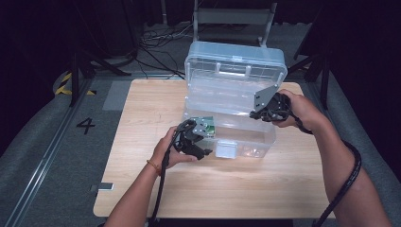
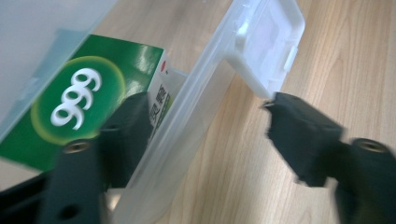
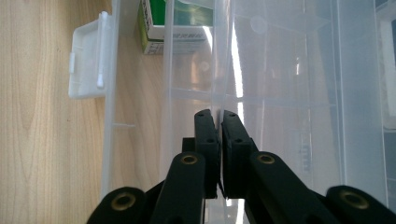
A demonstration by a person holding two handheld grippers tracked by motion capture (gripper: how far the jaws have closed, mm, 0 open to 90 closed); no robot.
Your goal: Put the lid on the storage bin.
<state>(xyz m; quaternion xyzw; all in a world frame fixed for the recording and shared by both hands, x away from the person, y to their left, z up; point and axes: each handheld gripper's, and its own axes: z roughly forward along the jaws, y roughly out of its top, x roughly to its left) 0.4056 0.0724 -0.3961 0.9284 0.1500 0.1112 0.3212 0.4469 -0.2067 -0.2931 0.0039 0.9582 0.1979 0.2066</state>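
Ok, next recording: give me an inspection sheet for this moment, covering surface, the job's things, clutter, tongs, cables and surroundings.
Surface: light wooden table, mostly bare.
Job's things: clear plastic box on the table, lid raised; green carton inside its left end; white latch on the front wall.
Clutter: nothing seen.
Tongs: left tongs open, astride the box's front wall; right tongs shut on a thin clear wall of the box.
Cables: one black cable trails from each tool.
Surroundings: grey floor marked with a 4, loose wires behind.

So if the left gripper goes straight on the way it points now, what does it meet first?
Probably the clear box's front wall, which runs between its open fingers; the green carton lies just inside. Depth is hard to judge.
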